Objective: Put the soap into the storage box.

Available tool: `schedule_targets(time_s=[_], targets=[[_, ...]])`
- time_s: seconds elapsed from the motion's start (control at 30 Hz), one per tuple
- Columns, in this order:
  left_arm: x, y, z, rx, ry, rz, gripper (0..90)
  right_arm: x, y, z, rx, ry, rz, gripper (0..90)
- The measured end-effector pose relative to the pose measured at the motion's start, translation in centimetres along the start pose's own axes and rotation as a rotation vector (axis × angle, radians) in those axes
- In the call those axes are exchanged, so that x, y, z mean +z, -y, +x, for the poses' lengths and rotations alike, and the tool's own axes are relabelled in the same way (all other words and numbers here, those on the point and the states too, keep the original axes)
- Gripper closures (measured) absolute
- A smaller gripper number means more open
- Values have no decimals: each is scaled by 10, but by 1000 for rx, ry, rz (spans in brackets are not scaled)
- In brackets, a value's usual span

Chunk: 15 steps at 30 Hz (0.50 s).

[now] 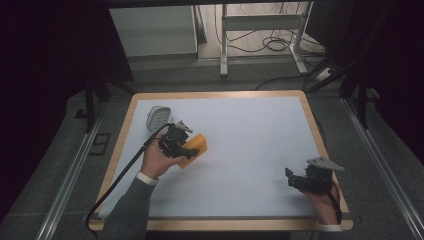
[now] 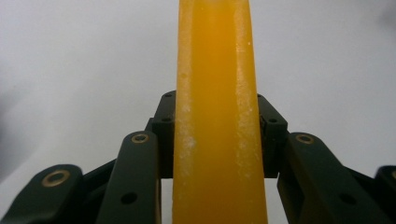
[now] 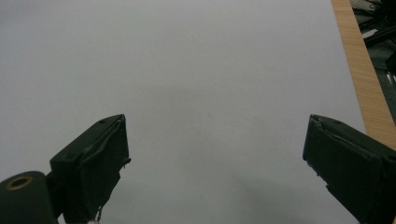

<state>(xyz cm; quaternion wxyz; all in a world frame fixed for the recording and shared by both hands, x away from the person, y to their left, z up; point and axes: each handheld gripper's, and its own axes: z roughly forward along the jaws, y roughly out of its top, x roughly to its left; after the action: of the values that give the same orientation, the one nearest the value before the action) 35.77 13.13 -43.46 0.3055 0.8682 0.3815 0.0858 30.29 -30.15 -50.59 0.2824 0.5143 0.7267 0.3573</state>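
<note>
The left gripper (image 1: 189, 150) is clamped on an orange block (image 1: 194, 150), its jaws pressing the block's two sides; in the left gripper view the block (image 2: 217, 116) stands upright between them. The block sits at the left of the white table (image 1: 250, 135), just in front of a small grey dish (image 1: 158, 117). The right gripper (image 1: 295, 180) rests near the table's right front corner, its jaws wide apart with nothing between them.
</note>
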Motion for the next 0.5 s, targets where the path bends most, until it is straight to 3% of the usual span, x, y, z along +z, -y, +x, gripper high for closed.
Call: schedule_targets(time_s=[0.5], targets=[[-7,-2,13,-21,-19,-12,610,0,0,0,-4,2,-8,69]])
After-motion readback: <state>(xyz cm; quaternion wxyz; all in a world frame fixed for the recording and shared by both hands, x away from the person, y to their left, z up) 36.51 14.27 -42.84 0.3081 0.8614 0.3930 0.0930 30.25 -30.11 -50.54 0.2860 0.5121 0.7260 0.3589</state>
